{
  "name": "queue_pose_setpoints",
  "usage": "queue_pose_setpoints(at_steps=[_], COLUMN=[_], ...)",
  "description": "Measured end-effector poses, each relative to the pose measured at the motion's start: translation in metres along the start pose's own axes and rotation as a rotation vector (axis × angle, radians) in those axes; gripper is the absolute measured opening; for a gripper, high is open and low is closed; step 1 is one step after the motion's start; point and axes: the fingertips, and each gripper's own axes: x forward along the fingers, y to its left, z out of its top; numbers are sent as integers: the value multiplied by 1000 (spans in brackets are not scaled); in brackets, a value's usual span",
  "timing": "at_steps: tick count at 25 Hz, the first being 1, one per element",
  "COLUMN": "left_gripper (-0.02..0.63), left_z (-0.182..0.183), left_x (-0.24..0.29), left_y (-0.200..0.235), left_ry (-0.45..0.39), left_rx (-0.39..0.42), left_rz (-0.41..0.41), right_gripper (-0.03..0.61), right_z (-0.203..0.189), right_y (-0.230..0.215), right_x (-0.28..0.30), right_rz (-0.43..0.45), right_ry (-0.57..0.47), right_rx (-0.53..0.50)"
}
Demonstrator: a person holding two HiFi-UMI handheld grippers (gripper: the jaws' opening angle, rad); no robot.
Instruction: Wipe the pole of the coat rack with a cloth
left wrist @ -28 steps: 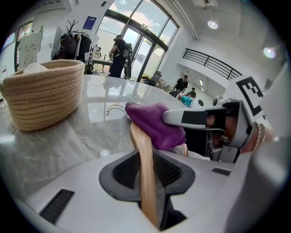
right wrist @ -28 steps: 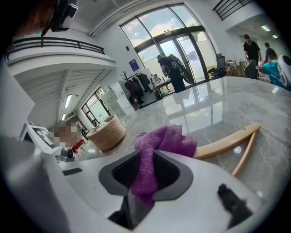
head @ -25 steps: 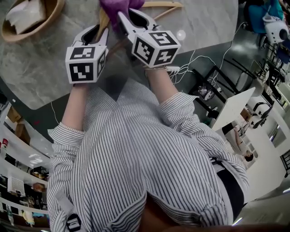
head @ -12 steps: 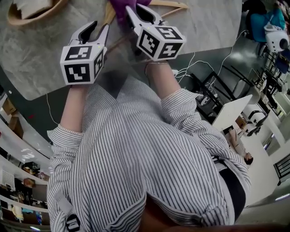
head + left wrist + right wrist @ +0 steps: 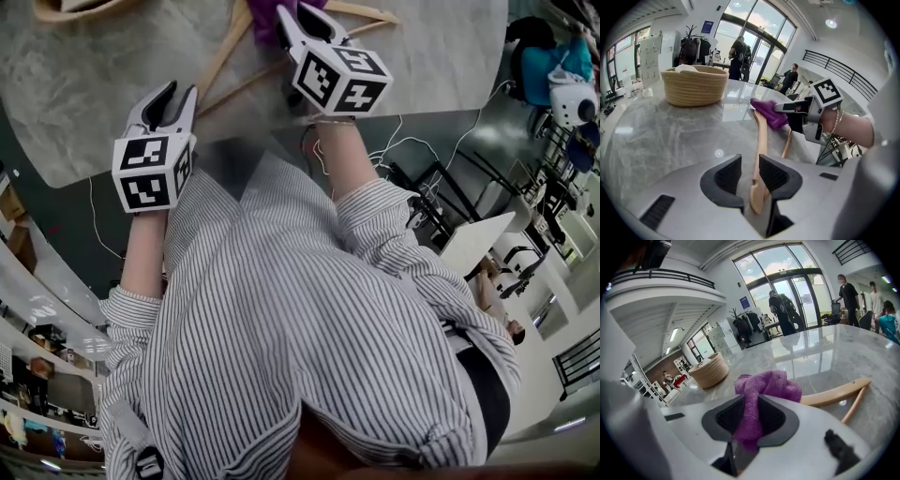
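Two hand-held grippers are over the grey marble worktop [image 5: 84, 84]. The right hand-held gripper [image 5: 751, 416] is closed on the purple cloth [image 5: 768, 385]. The cloth is pinched between its pads and bunches out in front of them, lying on the far part of the wooden pole [image 5: 761, 140] of the coat rack. The pole lies flat on the worktop and runs from the cloth toward the left hand-held gripper [image 5: 750, 171]. The jaws of the left one stand apart. The near end of the pole shows in the gap, close to one pad, but it is not clamped. One woven basket [image 5: 695, 85] stands farther away, well apart from both.
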Motion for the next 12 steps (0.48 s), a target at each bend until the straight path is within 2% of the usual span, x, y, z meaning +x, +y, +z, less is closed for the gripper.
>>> queue_pose_setpoints(at_steps=[12], left_gripper=[141], left_z=[-38], left_x=[-15], left_y=[-21], left_ry=[57], left_rx=[1], left_rz=[-49], right_gripper=[92], right_z=[0], right_y=[0], right_x=[1], right_rz=[-7], right_ry=[16], right_rx=[-33])
